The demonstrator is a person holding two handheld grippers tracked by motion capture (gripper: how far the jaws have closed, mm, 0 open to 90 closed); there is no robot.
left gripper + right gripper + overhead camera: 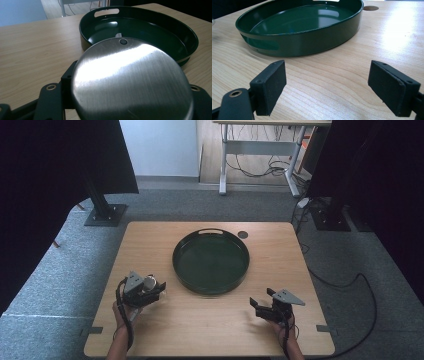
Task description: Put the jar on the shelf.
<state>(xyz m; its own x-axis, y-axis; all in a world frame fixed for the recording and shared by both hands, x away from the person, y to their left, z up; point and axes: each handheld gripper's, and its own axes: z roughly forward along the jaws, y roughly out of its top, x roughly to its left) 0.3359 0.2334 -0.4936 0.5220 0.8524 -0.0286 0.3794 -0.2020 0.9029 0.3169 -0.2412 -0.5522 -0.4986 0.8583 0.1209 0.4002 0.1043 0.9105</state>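
Left gripper (152, 290), its jaws pinching a brushed-steel round object (130, 82); right gripper (260, 301), jaws spread wide with nothing between them above the wooden table (210, 325). Ahead of both, between them, lies a dark green round tray (210, 286).

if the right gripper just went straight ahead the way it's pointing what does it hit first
Probably the dark green tray: the open right gripper faces its near side wall across bare table, though exact height is hard to judge.
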